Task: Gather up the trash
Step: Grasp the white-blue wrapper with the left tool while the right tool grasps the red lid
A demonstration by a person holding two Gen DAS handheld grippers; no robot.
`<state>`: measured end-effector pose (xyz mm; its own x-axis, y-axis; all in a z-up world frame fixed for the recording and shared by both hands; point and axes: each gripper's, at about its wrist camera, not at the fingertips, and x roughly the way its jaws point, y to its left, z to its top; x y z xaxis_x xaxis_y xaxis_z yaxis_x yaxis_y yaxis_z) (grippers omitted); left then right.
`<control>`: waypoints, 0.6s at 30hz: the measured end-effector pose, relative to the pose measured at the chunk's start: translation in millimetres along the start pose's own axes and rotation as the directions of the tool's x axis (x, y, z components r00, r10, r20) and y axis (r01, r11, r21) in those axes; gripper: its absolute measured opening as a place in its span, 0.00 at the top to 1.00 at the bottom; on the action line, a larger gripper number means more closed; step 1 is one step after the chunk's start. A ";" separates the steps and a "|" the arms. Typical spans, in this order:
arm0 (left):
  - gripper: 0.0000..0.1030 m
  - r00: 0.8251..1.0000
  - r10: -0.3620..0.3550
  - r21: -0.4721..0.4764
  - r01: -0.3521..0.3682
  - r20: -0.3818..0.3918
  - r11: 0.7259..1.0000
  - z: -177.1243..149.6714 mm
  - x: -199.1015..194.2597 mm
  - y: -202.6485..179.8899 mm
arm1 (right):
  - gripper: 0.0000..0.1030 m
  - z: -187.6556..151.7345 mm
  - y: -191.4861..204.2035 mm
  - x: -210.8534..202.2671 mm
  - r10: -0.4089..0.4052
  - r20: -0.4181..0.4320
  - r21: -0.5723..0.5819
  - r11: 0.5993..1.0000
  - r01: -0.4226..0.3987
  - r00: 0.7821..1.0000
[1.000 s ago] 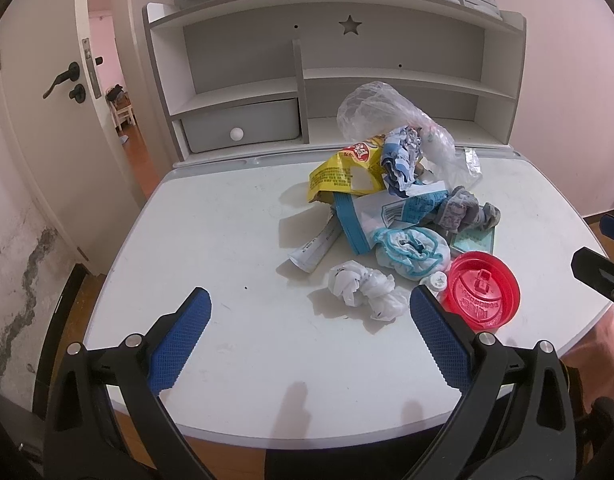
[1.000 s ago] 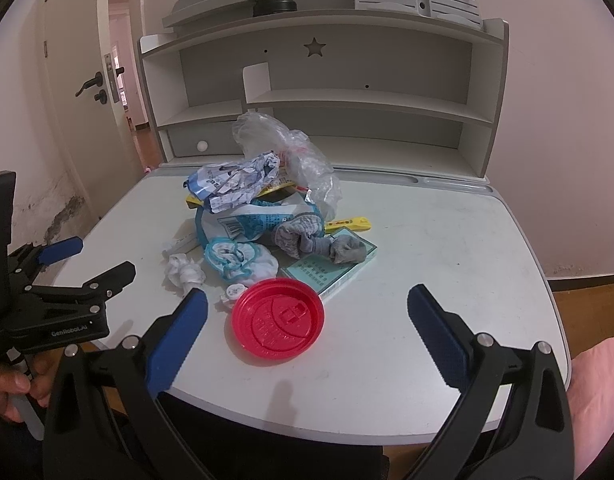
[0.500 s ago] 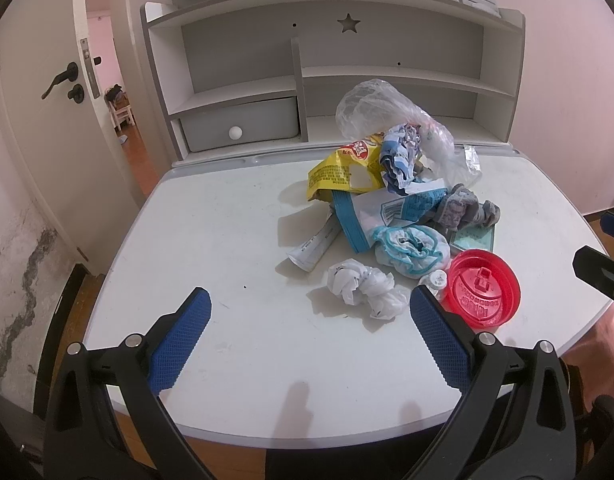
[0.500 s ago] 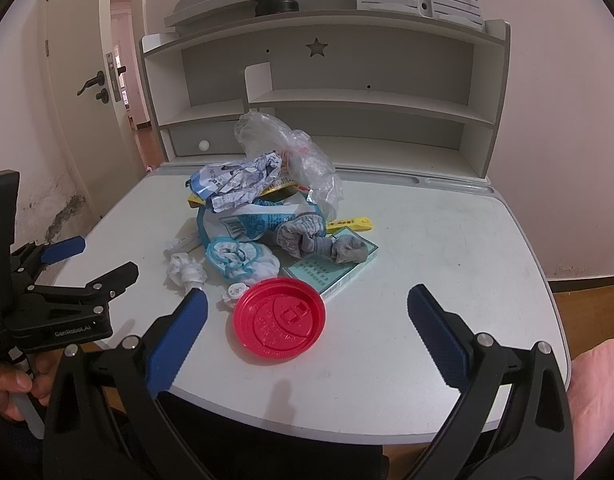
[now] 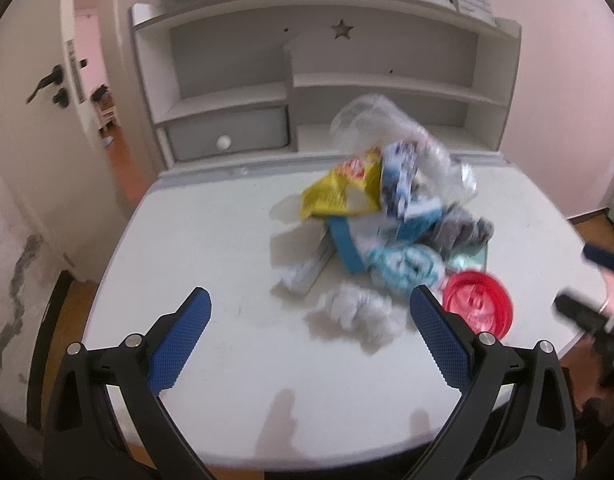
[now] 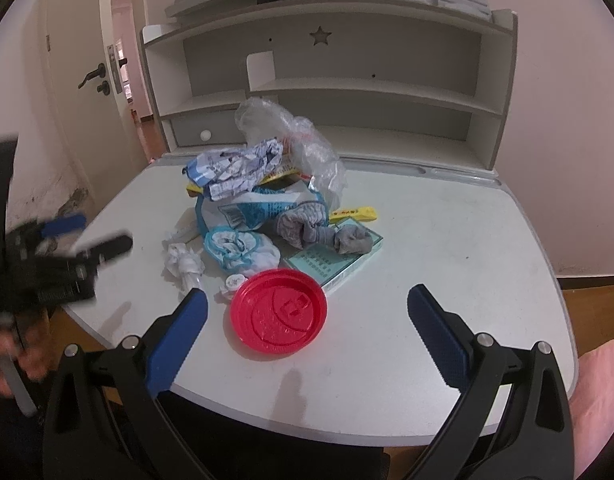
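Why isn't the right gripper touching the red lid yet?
Apart. The right wrist view shows the right gripper open, its fingers either side of the red lid with bare table between them.

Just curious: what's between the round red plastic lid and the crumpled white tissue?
A small white bottle cap lies between the red lid and the tissue, clearest in the right wrist view.

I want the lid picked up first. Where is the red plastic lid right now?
The red lid lies flat at the table's near edge, nearest the right gripper, just in front of the teal box.
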<state>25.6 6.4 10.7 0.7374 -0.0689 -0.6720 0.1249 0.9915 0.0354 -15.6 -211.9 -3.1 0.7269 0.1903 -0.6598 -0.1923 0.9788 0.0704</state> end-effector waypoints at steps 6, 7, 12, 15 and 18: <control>0.06 0.996 -0.073 0.113 0.078 -0.051 0.991 54.1 41.0 -30.1 | 0.06 -4.9 -9.6 19.5 0.010 -0.054 0.012 1.000 -0.009 0.999; 0.06 0.994 -0.079 0.123 0.088 -0.070 0.988 59.5 50.7 -35.4 | 0.06 -5.7 -11.5 21.9 0.011 -0.061 0.015 1.000 -0.010 0.998; 0.09 0.986 -0.111 0.175 0.131 -0.122 0.976 71.0 80.5 -58.3 | 0.06 -12.6 -21.6 34.5 0.024 -0.099 0.033 0.999 -0.020 0.995; 0.71 0.983 -0.103 0.187 0.131 -0.151 0.974 69.2 89.9 -61.4 | 0.06 -16.8 -22.4 42.1 0.039 -0.123 0.041 0.999 -0.034 0.992; 0.80 0.977 -0.156 0.137 0.177 -0.146 0.975 68.9 82.3 -50.6 | 0.06 -20.6 -18.1 52.2 0.066 -0.153 0.045 0.997 -0.060 0.986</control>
<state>125.7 -57.0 4.6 0.6036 -0.2062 -0.7701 0.3428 0.9393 0.0171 12.2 -221.2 -54.2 0.6028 0.2406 -0.7607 -0.2059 0.9681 0.1431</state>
